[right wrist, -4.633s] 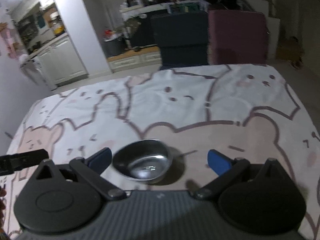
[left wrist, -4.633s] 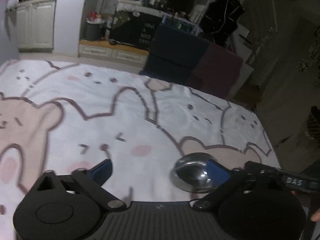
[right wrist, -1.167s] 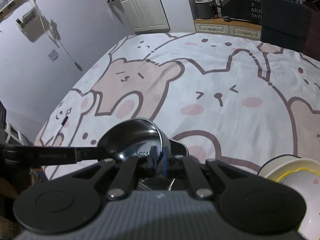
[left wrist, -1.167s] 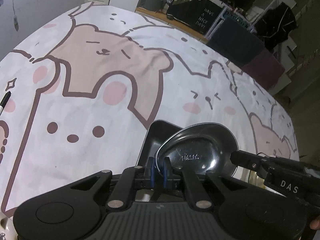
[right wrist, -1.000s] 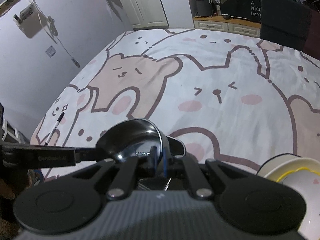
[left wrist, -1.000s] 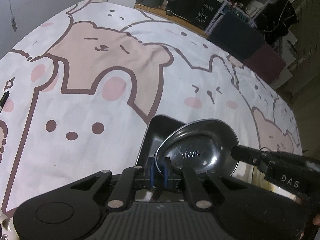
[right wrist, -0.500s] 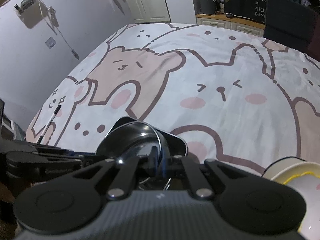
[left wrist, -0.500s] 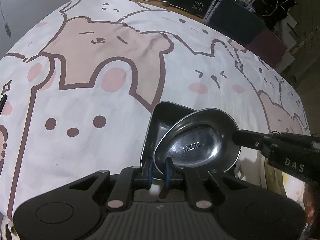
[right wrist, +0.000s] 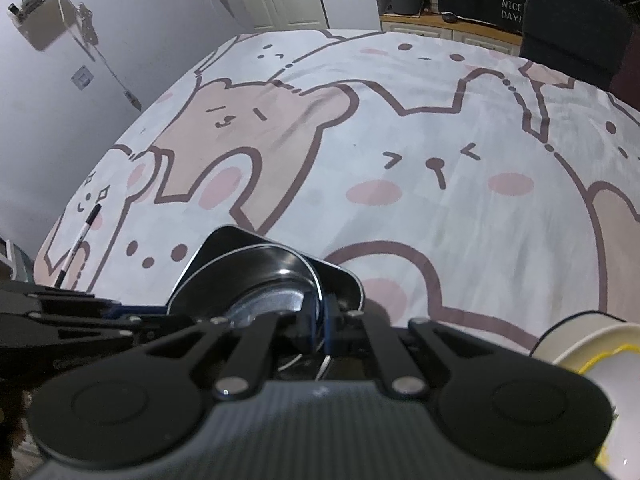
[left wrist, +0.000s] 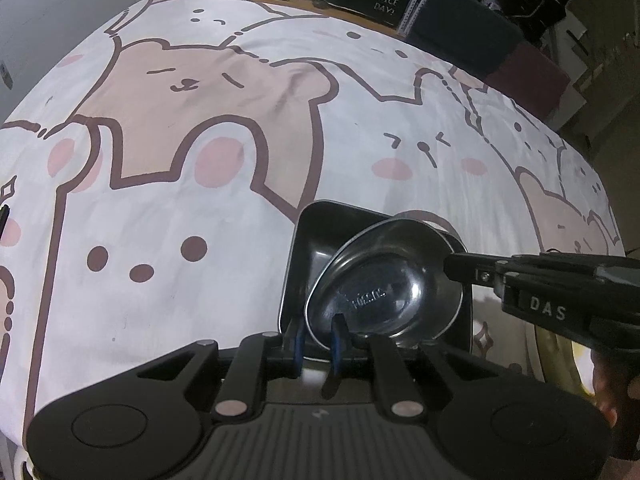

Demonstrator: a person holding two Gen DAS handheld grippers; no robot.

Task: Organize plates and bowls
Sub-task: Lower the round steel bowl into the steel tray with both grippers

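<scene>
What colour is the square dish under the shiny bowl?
Black. The square dish shows best in the left wrist view, beneath the shiny bowl.

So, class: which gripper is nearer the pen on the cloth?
Left. The pen lies beyond the left gripper, off to that side; the right gripper is farther over, pinching the bowl.

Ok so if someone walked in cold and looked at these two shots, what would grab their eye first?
Probably the shiny steel bowl, low in the middle, tilted over a black square dish, with the left gripper astride its near rim and the right gripper pinching the opposite rim. Next, the big cartoon bear tablecloth filling the table. Last, a white bowl with a yellow rim at the bottom right of the right wrist view.
</scene>
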